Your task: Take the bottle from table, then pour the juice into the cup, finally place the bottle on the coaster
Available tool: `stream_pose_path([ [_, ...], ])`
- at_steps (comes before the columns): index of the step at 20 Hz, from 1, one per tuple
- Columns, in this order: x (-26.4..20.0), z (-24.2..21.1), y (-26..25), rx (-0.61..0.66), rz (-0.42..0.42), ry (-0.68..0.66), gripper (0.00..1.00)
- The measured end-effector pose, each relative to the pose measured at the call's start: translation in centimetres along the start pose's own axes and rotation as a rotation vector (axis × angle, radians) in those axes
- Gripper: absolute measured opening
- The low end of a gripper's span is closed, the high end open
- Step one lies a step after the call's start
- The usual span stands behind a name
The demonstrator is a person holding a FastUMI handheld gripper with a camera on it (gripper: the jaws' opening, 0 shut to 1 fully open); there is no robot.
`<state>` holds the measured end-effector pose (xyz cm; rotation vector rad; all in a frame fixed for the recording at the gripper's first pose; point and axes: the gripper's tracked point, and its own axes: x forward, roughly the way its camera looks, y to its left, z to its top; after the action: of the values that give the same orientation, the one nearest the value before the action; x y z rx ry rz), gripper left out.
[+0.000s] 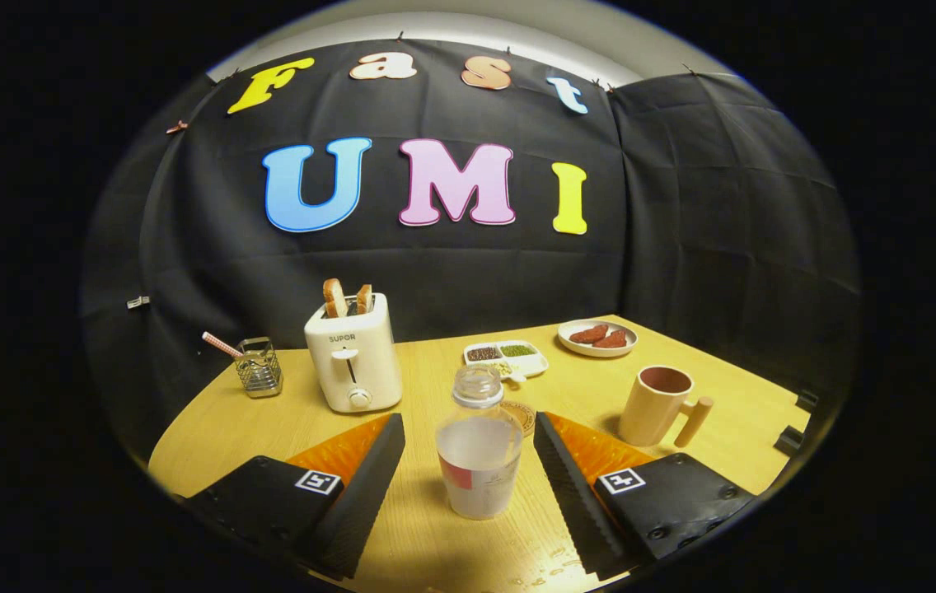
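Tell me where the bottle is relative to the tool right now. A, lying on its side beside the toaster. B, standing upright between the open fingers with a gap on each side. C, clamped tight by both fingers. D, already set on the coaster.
B: the bottle stands upright on the table between the fingers of the open tool, with bare tabletop visible on both sides of it.

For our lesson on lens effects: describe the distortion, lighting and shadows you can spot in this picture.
In the gripper view, fisheye distortion bows the light wooden table's far edge and the booth wall; overhead light leaves soft shadows beside the white toaster and beige handled cup; the clear plastic bottle stands sharp between the open hand-held gripper's fingers, untouched.
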<state>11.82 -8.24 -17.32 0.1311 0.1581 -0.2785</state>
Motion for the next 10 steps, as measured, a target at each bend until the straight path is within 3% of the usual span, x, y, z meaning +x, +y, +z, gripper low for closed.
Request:
stream_pose_path([
  [10, 3.9, -4.2, -0.5, -0.103, -0.018, 0.021, 0.97],
])
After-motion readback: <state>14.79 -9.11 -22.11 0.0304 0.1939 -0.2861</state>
